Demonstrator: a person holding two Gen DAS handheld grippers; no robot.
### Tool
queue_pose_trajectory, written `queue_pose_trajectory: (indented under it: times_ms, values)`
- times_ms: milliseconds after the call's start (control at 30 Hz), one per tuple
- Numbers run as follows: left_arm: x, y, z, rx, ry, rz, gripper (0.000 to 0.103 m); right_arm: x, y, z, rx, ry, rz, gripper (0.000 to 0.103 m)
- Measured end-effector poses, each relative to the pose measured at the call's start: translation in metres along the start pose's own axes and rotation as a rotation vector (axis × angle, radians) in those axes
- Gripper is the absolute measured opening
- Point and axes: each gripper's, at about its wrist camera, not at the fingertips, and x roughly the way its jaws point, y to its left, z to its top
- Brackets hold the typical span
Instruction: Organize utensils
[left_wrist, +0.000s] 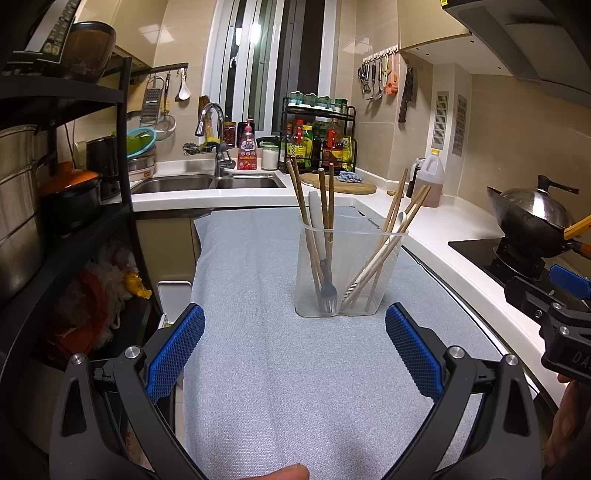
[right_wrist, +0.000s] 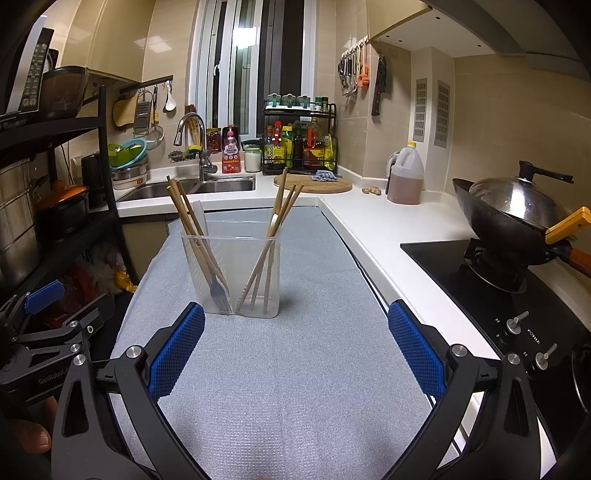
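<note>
1. The kitchen is narrow: a sink (left_wrist: 207, 182) lies behind, a wok (right_wrist: 517, 218) sits to the right.
2. A grey mat (left_wrist: 280, 350) covers the bench (likely for grip).
3. The clear holder (left_wrist: 349, 271) stands upright mid-mat, two compartments sorting chopsticks (left_wrist: 391, 236) from a fork (left_wrist: 327, 284).
4. Left tongs (left_wrist: 294, 341) and right tongs (right_wrist: 296, 341) hover wide and empty; sorting looks finished.

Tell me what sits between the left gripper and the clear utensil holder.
Nothing: in the left wrist view only bare grey mat lies between the open left gripper and the utensil holder. The right wrist view shows the same bare stretch.
</note>
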Motion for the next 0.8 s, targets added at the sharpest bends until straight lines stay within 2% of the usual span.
queue_pose_trajectory:
  times_ms: [800]
  values:
    - [0.0010, -0.0046, -0.0011, 0.007, -0.006, -0.009, 0.095, -0.0006, 0.0018, 0.0000, -0.006, 0.002, 0.001, 0.098]
